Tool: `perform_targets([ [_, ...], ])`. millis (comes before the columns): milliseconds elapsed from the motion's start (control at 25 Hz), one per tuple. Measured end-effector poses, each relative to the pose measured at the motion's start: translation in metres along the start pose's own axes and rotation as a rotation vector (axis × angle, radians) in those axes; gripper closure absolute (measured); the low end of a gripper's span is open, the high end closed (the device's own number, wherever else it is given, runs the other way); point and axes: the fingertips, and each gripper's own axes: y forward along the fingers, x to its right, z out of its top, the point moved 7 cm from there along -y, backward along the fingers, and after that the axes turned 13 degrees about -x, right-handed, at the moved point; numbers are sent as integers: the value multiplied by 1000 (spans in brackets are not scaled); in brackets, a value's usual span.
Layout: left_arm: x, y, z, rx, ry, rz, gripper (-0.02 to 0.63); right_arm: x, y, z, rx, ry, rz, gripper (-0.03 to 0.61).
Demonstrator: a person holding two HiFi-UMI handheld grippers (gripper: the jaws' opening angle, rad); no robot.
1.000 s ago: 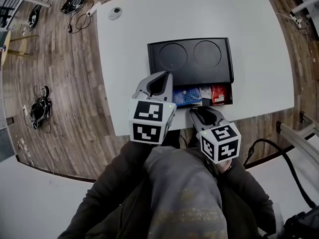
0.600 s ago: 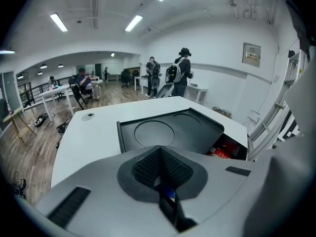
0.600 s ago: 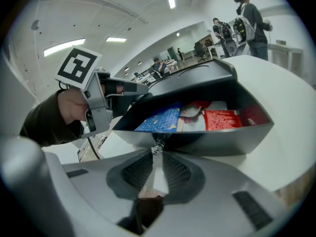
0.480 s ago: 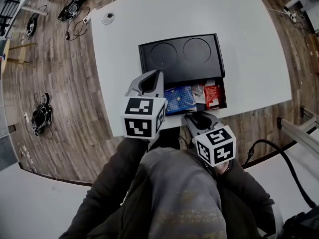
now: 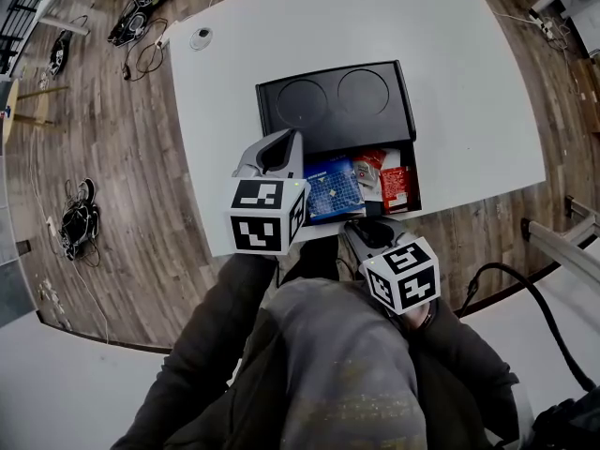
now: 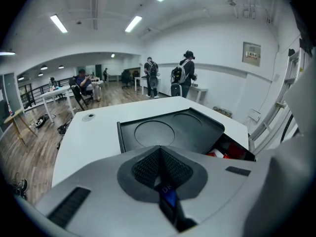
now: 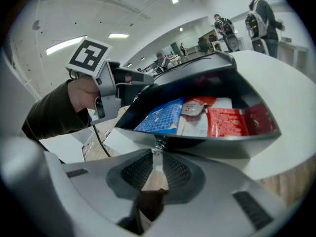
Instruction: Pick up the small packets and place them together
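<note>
**A:** Start at the fingers. What are they doing?

**B:** The left gripper (image 6: 159,149) is clenched, its pads (image 6: 174,171) pressed flat together with nothing between them. The right gripper (image 7: 157,153) is a thin slit short of closed. A silvery scrap (image 7: 157,143) sits right at its tips and fills that slit, so I judge it pinched. I can't tell whether it is a packet.

**A:** And where are the packets?

**B:** All in the near trough of the black tray (image 5: 337,101) on the white table (image 5: 469,82). The blue packet (image 5: 333,187) is at the left of the trough. The red packet (image 5: 396,187) is at the right, its long side running away from the person. A small red-and-white packet (image 5: 367,162) sits between them, farther back.

**A:** Which way from the fingers?

**B:** In the right gripper view they lie straight ahead and above the tips, over the tray's near wall (image 7: 222,144), so that gripper would have to rise over the wall. The right gripper (image 5: 364,228) is nearer the red packet. The left gripper (image 5: 281,143) is just beside the blue one, which lies to the right of its tips.

**A:** What has changed since a second ago?

**B:** Then the left gripper covered the blue packet's left end. Now that packet shows whole and the small one shows clearly. Both grippers sit a little closer to the person's body.
</note>
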Motion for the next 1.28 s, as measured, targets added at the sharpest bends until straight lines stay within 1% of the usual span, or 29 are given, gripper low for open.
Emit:
perform_targets([
  [640, -1, 0, 1, 6, 16, -3, 611, 0, 1, -1, -1, 15, 11, 511],
  [920, -1, 0, 1, 7, 14, 4, 611, 0, 2, -3, -7, 0, 14, 511],
  [1120, 1, 2, 2, 5, 40, 20, 611, 1, 2, -3, -6, 5, 46, 511],
  [1200, 1, 2, 2, 3, 42, 21, 611, -1, 2, -6, -26, -5, 66, 494],
  [1240, 1, 2, 2, 2, 37, 19, 611, -2, 1, -8, -44, -13, 76, 465],
  [1280, 1, 2, 2, 2, 33, 17, 611, -3, -1, -12, -64, -22, 86, 454],
])
